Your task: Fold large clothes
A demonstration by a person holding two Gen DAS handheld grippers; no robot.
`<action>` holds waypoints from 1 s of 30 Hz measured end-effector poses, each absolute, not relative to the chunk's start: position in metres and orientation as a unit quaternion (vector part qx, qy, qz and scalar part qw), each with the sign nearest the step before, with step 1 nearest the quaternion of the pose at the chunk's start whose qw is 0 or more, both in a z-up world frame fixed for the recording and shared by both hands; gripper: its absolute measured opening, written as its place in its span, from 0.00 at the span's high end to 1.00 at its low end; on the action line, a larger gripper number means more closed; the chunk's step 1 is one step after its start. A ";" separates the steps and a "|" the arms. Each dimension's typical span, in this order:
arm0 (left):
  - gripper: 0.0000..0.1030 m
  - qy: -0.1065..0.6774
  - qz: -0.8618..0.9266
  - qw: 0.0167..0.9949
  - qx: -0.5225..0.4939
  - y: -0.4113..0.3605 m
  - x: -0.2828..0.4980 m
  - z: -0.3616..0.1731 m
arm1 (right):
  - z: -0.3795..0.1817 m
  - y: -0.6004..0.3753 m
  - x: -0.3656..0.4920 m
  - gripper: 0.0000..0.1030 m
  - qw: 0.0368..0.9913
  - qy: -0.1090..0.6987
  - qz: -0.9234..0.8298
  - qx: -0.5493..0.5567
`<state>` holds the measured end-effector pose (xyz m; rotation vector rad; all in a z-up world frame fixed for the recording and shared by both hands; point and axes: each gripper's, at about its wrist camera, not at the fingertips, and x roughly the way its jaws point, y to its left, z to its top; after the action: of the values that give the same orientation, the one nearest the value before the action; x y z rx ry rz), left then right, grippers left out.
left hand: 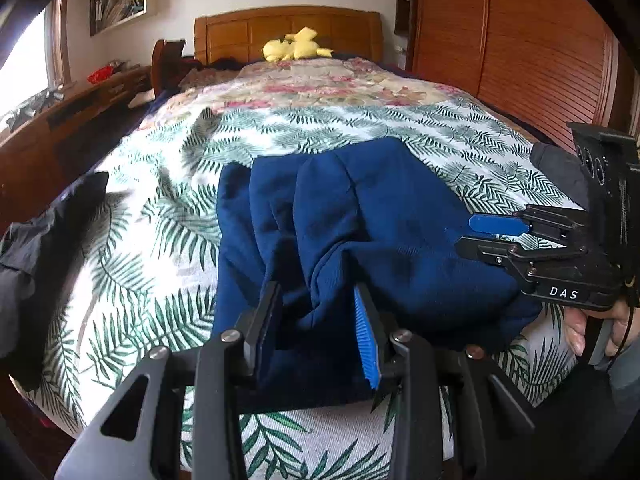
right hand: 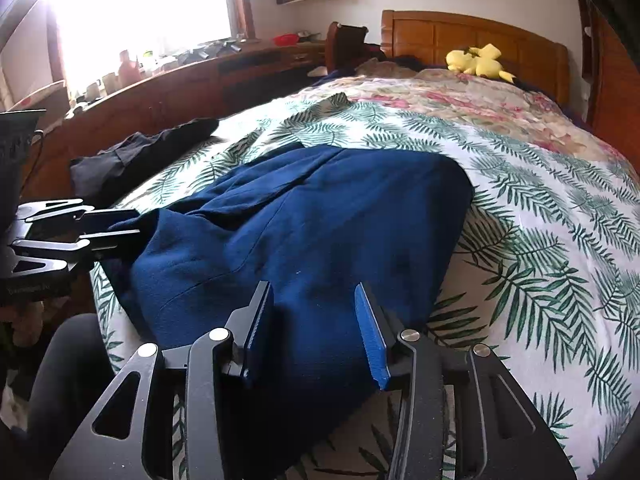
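A large navy blue garment (left hand: 360, 232) lies partly folded on the leaf-print bedspread (left hand: 160, 208), near the foot of the bed; it also shows in the right wrist view (right hand: 320, 220). My left gripper (left hand: 318, 300) is open, its jaws standing on either side of a bunched fold at the garment's near left edge. My right gripper (right hand: 316, 300) is open over the garment's near right part, with flat cloth between the jaws. The right gripper shows in the left wrist view (left hand: 476, 236) at the garment's right side. The left gripper shows in the right wrist view (right hand: 124, 226) at its left corner.
A dark grey garment (right hand: 132, 160) lies on the bed's left edge (left hand: 44, 236). A yellow plush toy (left hand: 296, 46) sits by the wooden headboard (left hand: 288, 24). A floral quilt (left hand: 312, 84) covers the far half. A wooden desk (right hand: 168, 88) runs along the left, a wooden wardrobe (left hand: 520, 48) on the right.
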<state>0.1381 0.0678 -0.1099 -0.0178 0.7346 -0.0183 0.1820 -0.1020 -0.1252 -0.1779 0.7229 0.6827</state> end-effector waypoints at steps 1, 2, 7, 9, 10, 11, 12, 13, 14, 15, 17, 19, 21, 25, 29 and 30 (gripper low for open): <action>0.75 0.359 -0.011 0.933 -0.004 0.066 0.138 -0.109 | -0.125 -0.102 0.182 0.58 0.876 0.346 0.326 -0.085; 0.79 0.359 -0.015 0.933 -0.003 0.066 0.139 -0.108 | -0.124 -0.104 0.183 0.58 0.877 0.345 0.325 -0.084; 0.88 0.334 0.010 0.942 0.025 0.061 0.132 -0.094 | -0.120 -0.113 0.184 0.58 0.881 0.339 0.320 -0.077; 0.89 0.317 0.012 0.948 0.019 0.066 0.125 -0.081 | -0.118 -0.116 0.185 0.58 0.883 0.336 0.319 -0.073; 0.90 0.309 0.013 0.951 0.012 0.071 0.121 -0.074 | -0.117 -0.117 0.184 0.58 0.883 0.335 0.321 -0.071; 0.90 0.303 0.016 0.953 0.008 0.075 0.118 -0.070 | -0.116 -0.118 0.184 0.58 0.883 0.334 0.324 -0.067; 0.90 0.297 0.020 0.955 0.005 0.080 0.114 -0.065 | -0.115 -0.119 0.183 0.58 0.881 0.333 0.331 -0.062; 0.90 0.293 0.025 0.956 0.006 0.086 0.110 -0.061 | -0.113 -0.119 0.182 0.58 0.879 0.331 0.339 -0.058; 0.90 0.291 0.032 0.956 0.006 0.091 0.108 -0.061 | -0.112 -0.119 0.180 0.58 0.877 0.330 0.346 -0.053; 0.90 0.292 0.039 0.955 0.006 0.097 0.106 -0.062 | -0.111 -0.119 0.179 0.58 0.873 0.330 0.356 -0.048; 0.90 0.306 0.049 0.951 -0.005 0.113 0.105 -0.072 | -0.110 -0.117 0.176 0.58 0.867 0.332 0.368 -0.044; 0.90 0.325 0.050 0.944 -0.017 0.125 0.106 -0.088 | -0.109 -0.113 0.175 0.58 0.865 0.333 0.372 -0.041; 0.90 0.335 0.047 0.941 -0.020 0.125 0.105 -0.100 | -0.107 -0.109 0.182 0.56 0.864 0.336 0.374 -0.044; 0.90 0.340 0.039 0.939 -0.024 0.126 0.106 -0.111 | -0.103 -0.102 0.212 0.49 0.868 0.341 0.356 -0.055; 0.90 0.342 0.028 0.939 -0.032 0.129 0.105 -0.113 | -0.111 -0.096 0.262 0.32 0.860 0.370 0.349 -0.051; 0.90 0.343 0.026 0.938 -0.033 0.129 0.105 -0.114 | -0.117 -0.093 0.278 0.32 0.859 0.380 0.338 -0.055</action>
<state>0.1051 0.1293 -0.1137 -0.0665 0.7007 0.0537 0.2783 -0.0934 -0.1167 -0.1154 0.7970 0.7099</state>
